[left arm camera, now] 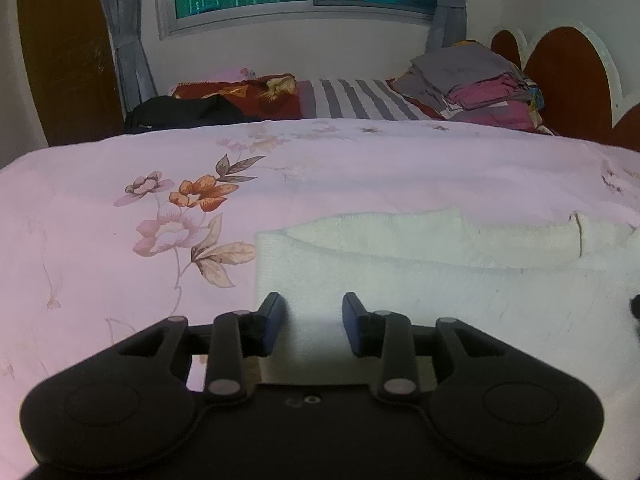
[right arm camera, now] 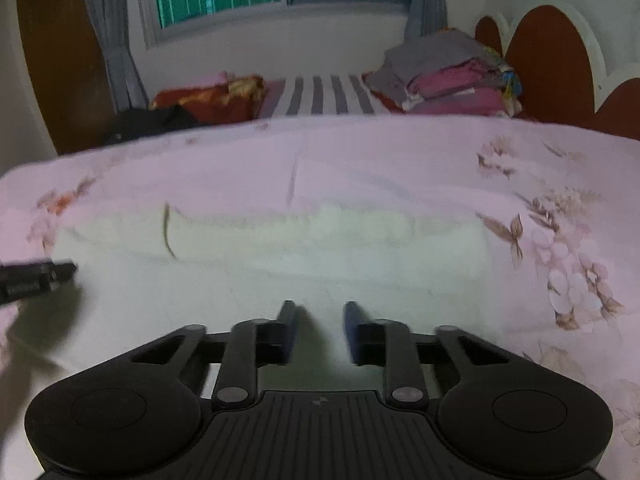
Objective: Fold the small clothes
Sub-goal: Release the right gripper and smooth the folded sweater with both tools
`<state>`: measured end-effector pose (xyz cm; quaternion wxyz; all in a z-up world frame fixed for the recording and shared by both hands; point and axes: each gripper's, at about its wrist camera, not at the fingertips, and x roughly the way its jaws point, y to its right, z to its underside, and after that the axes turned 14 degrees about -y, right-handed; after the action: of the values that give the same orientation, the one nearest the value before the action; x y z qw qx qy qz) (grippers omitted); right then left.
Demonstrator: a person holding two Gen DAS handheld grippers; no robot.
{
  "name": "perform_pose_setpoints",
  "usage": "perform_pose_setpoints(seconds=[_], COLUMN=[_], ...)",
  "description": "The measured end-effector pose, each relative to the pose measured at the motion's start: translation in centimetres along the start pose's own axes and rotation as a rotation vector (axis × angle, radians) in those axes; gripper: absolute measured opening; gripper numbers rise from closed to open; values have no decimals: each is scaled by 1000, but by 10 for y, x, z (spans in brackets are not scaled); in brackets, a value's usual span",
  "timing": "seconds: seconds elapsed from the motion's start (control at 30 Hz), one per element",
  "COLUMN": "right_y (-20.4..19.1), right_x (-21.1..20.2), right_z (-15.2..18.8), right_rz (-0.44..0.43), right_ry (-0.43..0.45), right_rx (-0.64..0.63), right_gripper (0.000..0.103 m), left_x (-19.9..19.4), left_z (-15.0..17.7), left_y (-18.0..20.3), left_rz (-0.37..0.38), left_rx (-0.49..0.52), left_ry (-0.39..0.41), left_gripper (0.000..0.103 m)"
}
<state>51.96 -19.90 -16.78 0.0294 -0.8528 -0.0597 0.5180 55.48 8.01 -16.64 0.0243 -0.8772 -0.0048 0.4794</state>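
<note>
The left tongs were held apart, empty, low over the near left corner of a white knitted garment; the right tongs were likewise parted and empty, over its near edge further right. The garment was spread on the pink floral bedspread, directly ahead of both tongs, its long axis running crosswise. Neither appeared nearer; a two-handed lift of the near edge seemed suited.

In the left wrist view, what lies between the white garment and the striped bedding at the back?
Only pink floral bedsheet lies between the white garment and the striped bedding; the left wrist view shows this.
</note>
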Motion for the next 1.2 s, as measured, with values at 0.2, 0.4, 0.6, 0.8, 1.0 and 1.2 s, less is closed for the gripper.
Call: perform_pose_setpoints(seconds=[0.2,0.4,0.6,0.8,1.0,1.2], right_y=[34,48,53,57,66,64], right_x=[-2,-13,-22,-28,-52,-69], right_z=[19,39,42,42,52,75], right_rz=[102,126,116,83,22,-79], right_ry=[-7,9,4,-19,-25,-56], right_rx=[6,17,76,70,74,46], right_gripper=[23,23,23,23,24,24], left_x=[0,-2,-18,-45,-85,-117], left_z=[2,0,5,29,57,80], left_y=[1,7,0,1,13,30], left_rz=[-18,-50,-76,-81,-54,-28], left_rx=[45,57,-17,-35,-67,-87], left_ry=[6,-10,-17,-18,-9,-25], left_gripper=[37,38,48,51,61,62])
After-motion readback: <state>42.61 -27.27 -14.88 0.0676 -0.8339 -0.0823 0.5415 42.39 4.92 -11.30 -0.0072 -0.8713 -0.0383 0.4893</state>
